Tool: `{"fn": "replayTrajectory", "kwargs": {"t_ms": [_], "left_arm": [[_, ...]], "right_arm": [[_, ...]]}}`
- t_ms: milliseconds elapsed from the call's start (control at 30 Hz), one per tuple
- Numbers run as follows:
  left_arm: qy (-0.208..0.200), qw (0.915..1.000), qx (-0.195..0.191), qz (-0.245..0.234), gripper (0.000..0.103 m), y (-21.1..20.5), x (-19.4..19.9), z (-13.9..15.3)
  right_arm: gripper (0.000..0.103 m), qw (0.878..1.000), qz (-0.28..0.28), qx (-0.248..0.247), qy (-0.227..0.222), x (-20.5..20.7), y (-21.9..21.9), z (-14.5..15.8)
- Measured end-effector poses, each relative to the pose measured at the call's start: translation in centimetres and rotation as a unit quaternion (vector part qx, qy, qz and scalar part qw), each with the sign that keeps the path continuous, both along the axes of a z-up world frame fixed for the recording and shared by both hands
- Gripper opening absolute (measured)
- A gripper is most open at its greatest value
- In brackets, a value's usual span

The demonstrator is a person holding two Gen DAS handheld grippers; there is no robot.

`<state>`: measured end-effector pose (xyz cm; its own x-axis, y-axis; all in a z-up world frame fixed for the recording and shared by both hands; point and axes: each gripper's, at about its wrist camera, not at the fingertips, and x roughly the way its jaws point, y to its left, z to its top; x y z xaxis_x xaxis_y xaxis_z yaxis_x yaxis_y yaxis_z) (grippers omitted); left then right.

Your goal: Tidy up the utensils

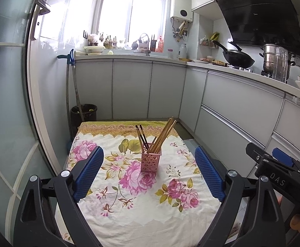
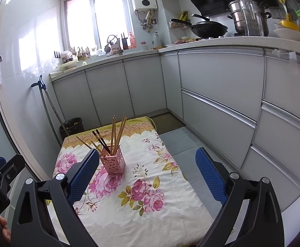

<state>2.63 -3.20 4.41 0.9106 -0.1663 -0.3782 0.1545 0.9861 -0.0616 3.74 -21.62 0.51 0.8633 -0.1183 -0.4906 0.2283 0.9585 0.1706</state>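
Both grippers idle, chopsticks already in the holder.
Your left gripper (image 1: pixel 149 171) and right gripper (image 2: pixel 148 175) were wide open with nothing between the pads, hovering over the floral-cloth desk (image 1: pixel 129 210). Pink perforated holder (image 1: pixel 151 160) stood upright mid-desk, apart from both grippers, light and dark chopsticks (image 1: pixel 164 136) leaning inside it.

Looking forward and slightly down along each gripper's fingers, side by side; shared ahead: floral-clothed table (image 1: pixel 141 203), pink holder (image 1: pixel 150 162), cabinets (image 2: pixel 108 90).
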Motion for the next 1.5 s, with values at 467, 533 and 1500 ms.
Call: {"fn": "replayTrajectory", "kwargs": {"t_ms": [467,533,1500], "left_arm": [[-0.002,1.0000,-0.001,0.007,0.093,0.2,0.2,0.1],[-0.002,0.9999,0.000,0.010,0.096,0.3,0.2,0.2],[0.023,0.9987,0.014,0.042,0.095,1.0,1.6,-0.1]], "right_arm": [[0.092,1.000,0.011,-0.002,0.002,-0.1,0.4,0.1],[0.092,1.000,0.012,-0.001,0.003,0.0,0.3,0.1],[0.092,1.000,0.015,0.009,0.014,0.3,0.0,-0.5]]}}
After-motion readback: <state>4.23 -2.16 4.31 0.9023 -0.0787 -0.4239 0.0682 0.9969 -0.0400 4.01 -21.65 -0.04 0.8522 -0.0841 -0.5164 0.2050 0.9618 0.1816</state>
